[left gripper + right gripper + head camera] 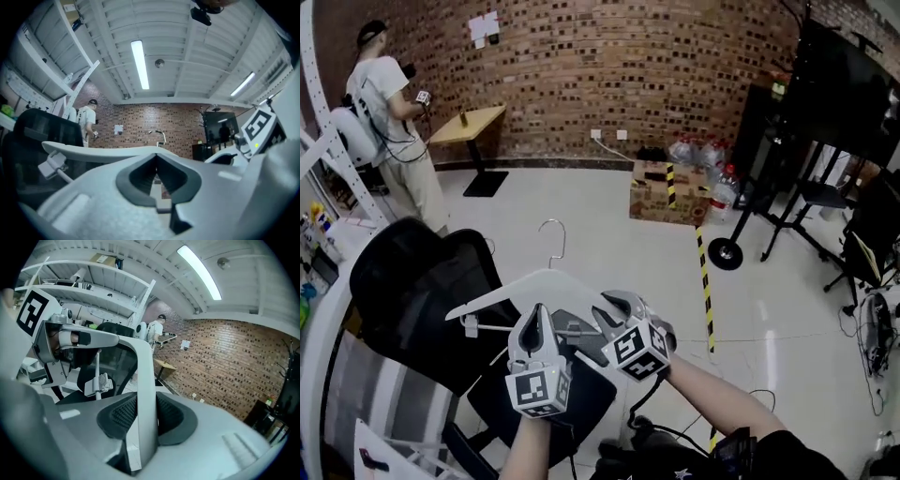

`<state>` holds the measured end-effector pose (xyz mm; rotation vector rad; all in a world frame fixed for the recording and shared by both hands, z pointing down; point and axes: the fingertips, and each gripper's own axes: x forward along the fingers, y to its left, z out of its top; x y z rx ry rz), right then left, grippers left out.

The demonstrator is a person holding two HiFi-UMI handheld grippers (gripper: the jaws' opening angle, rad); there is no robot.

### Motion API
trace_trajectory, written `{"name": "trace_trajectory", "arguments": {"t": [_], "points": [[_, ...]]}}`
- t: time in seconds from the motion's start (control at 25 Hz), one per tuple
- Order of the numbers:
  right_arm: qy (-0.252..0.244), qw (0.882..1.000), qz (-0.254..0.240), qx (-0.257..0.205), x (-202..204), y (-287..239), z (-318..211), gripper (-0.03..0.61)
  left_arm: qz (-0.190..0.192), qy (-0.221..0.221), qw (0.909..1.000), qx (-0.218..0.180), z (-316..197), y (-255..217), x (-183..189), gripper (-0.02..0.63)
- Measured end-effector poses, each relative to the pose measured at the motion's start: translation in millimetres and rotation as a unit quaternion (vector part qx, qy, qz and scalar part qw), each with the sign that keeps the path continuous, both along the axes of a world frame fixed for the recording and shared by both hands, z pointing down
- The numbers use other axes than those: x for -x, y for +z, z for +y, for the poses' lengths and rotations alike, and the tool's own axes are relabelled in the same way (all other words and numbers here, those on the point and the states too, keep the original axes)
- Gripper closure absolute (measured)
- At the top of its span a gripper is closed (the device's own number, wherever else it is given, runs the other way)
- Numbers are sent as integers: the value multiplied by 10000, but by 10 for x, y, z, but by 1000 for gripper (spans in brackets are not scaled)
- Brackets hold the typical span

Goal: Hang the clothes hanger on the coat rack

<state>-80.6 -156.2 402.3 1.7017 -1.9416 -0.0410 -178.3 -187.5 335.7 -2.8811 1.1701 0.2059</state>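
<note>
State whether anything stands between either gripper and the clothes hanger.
Nothing visible does. The left gripper and the right gripper are both closed directly on the white clothes hanger, above the black chair.

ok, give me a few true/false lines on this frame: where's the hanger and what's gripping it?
1. The right gripper is clamped on the white hanger. True.
2. The hook is already over a rack. False: it is free in the air, and the hanger is held above the black chair.
3. A clip sits on the bar under the hanger's arm. True.
4. The person in the background wears a black shirt. False: the shirt is white.
5. The left gripper is clear of the hanger. False: its jaws are closed on it too, beside the right one.
</note>
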Motion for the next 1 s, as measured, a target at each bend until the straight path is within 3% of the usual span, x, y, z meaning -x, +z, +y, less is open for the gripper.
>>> {"name": "trace_trajectory", "arguments": {"t": [0.24,0.4,0.56,0.72,1.0], "points": [[562,9978,282,-212,-769,-243,405,469,90,692,9975,-79,398,-392,-800,609],[871,9951,372,-290,-1461,-299,626,469,104,1138,9934,135,531,-286,-1493,609],[1132,9923,220,-457,-2158,-354,741,469,138,1450,9893,29,720,-417,-2205,609],[1340,9882,454,-590,-2917,-502,787,469,31,1887,9819,-140,840,-414,-2995,609],[1565,9801,960,-753,-3978,-888,952,469,225,1930,9809,-82,811,-698,-4066,609]]}}
